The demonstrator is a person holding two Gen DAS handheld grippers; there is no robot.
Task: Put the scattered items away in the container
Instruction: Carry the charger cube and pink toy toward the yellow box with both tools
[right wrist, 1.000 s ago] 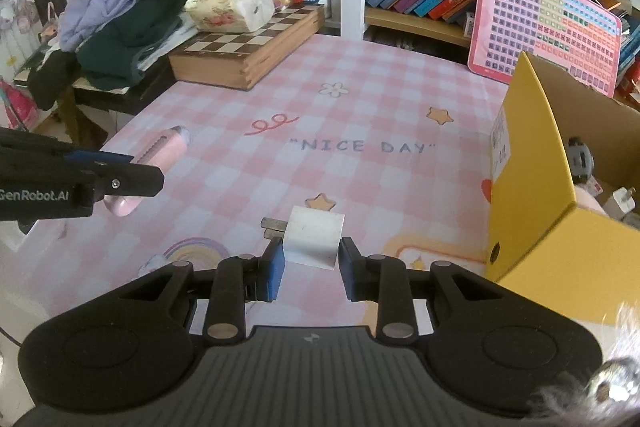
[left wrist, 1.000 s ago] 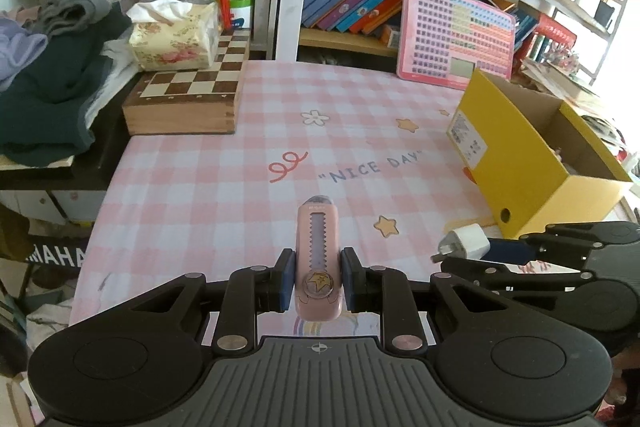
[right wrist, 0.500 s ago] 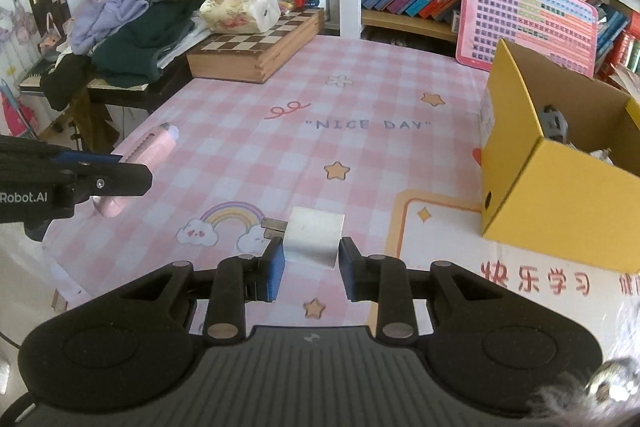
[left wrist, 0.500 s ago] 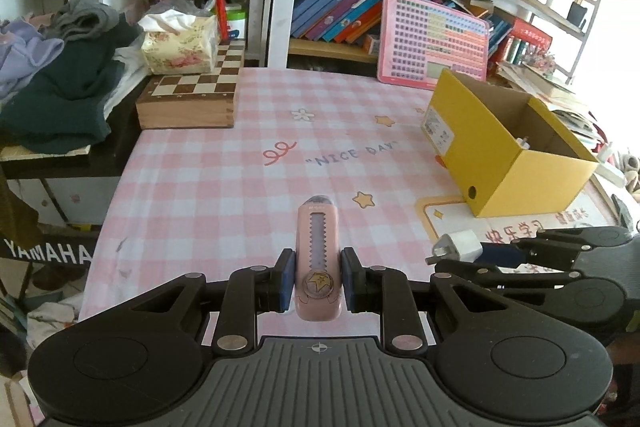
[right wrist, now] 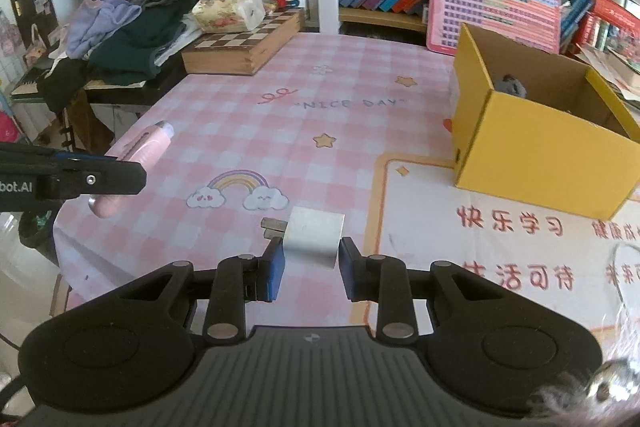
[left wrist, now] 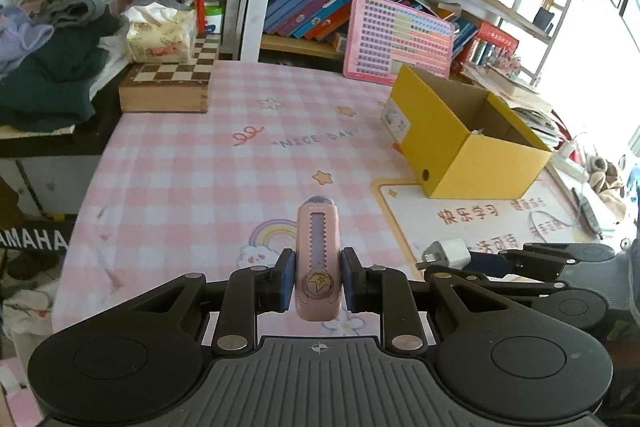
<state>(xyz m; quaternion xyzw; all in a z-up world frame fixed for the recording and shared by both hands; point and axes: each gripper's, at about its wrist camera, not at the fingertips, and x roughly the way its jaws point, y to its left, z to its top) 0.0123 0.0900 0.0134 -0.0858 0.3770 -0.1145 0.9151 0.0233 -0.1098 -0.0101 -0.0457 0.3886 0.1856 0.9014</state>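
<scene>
Left tool (left wrist: 318, 277) clamped on one pink cutter (left wrist: 318, 259), right tool (right wrist: 311, 269) on one white charger (right wrist: 314, 237), perhaps.

The box's (right wrist: 536, 147) near wall hid most of its contents; only a grey item (right wrist: 511, 85) showed, too partial to identify. The right gripper (left wrist: 472, 261) was cut off at the frame's edge.

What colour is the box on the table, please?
The box is yellow outside, plain brown inside; right wrist view.
</scene>
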